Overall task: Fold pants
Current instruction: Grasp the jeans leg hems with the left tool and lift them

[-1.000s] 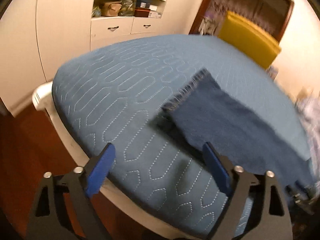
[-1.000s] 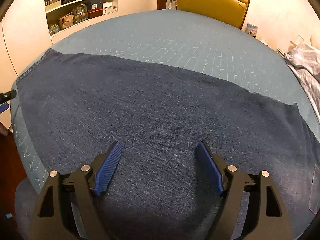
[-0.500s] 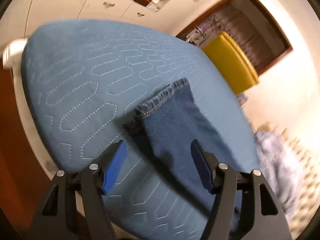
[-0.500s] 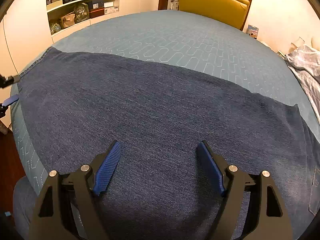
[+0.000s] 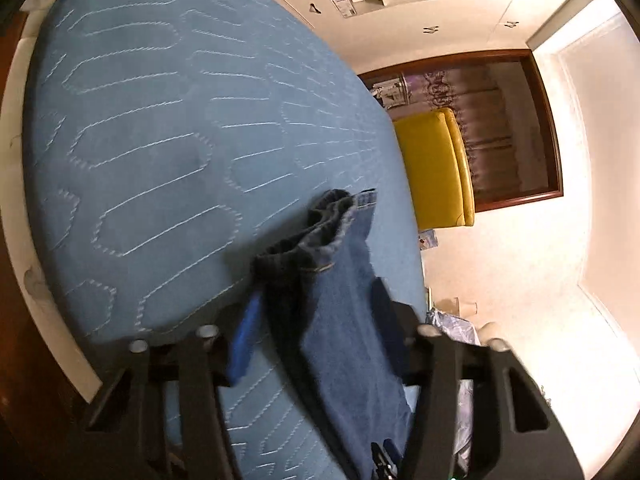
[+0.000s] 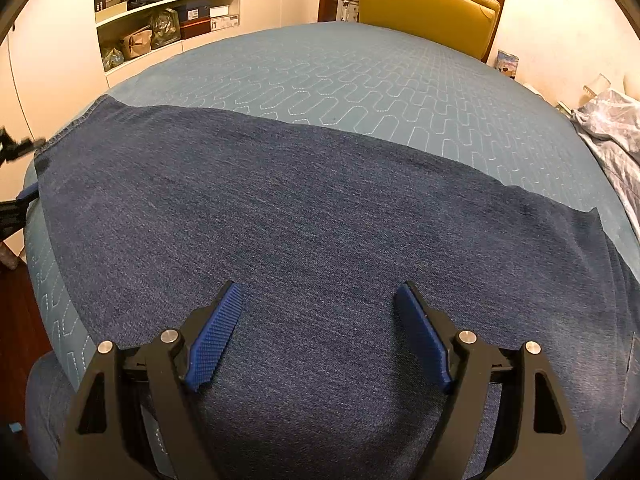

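Observation:
Dark blue denim pants (image 6: 320,208) lie spread across the quilted blue bed cover (image 6: 360,80). My right gripper (image 6: 319,292) hangs open just above the middle of the cloth, nothing between its pads. At the far left edge of that view my left gripper (image 6: 20,172) straddles the leg hem. In the left wrist view the bunched hem (image 5: 332,220) and the leg of the pants (image 5: 340,300) run between the jaws of my left gripper (image 5: 316,292), which are closing on the cloth. I see no firm pinch.
A yellow armchair (image 6: 424,4) stands beyond the bed's far edge by a dark wooden door frame. Shelves with bags and boxes (image 6: 168,20) fill the back left wall. Crumpled pale bedding (image 6: 612,128) lies at the right. Dark wooden floor (image 6: 20,320) shows at the left.
My left gripper rolled and came lower and closer to the leg hem, its jaws narrowing around it. The hem now bunches between them. The right gripper and the spread cloth stayed put.

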Demonstrator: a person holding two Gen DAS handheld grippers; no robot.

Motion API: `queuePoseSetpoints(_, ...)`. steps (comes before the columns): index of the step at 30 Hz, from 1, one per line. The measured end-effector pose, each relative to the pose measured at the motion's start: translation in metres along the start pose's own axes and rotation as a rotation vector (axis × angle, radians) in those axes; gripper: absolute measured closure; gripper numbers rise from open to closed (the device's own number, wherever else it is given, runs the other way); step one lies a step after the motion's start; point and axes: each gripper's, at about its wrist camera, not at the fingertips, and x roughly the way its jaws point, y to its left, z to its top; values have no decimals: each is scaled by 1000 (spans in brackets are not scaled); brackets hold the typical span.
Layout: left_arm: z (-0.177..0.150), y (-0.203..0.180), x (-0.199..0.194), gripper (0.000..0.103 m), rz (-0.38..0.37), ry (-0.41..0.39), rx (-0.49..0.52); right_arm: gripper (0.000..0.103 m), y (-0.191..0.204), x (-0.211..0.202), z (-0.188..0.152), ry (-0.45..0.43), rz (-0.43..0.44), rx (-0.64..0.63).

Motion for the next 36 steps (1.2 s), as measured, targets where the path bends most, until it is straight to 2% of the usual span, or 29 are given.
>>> queuePoseSetpoints(6,-10,1,2,56,-7,9,-52,26,0,0,-1,-2,-1,2)
queuePoseSetpoints(8,-7,2,2,50,-29,8,-96,26,-1,0,-1,-4,-2,1)
queuePoseSetpoints(11,3,-5,9,51,-13,1,-84,26,-2,0,-1,-1,2,1)
queuePoseSetpoints(12,5,-6,9,54,-14,1,-82,26,-2,0,-1,0,3,2)
queuePoseSetpoints(13,8,-7,11,64,-20,4,-84,26,-3,-1,-1,0,4,2)
queuePoseSetpoints(17,11,-9,18,82,-18,26,-65,26,-4,-1,-1,0,6,3)
queuePoseSetpoints(18,11,-12,19,88,-2,25,-49,26,-4,-1,-1,-1,6,3)
queuePoseSetpoints(19,10,-19,18,88,27,17,-19,26,-4,-1,-1,0,6,4)
queuePoseSetpoints(20,9,-28,16,91,48,5,23,26,-6,-1,0,6,12,9)
queuePoseSetpoints(22,1,-60,9,93,113,-30,170,25,-9,0,3,19,26,20)
queuePoseSetpoints(25,-21,-116,9,95,234,-66,425,22,-13,0,8,44,53,42)
queuePoseSetpoints(27,-46,-157,14,95,323,-91,622,18,-19,-2,15,73,107,77)
queuePoseSetpoints(28,-59,-169,16,95,347,-95,690,18,-29,-5,18,80,164,145)
queuePoseSetpoints(31,-118,-217,31,95,461,-129,987,18,-64,-9,25,92,323,356)
queuePoseSetpoints(33,-162,-239,41,95,495,-142,1151,17,-88,-9,24,96,413,481)
queuePoseSetpoints(34,-199,-251,51,95,509,-151,1282,17,-102,-8,23,101,457,551)
queuePoseSetpoints(36,-247,-261,63,95,518,-148,1430,16,-136,-6,15,111,526,705)
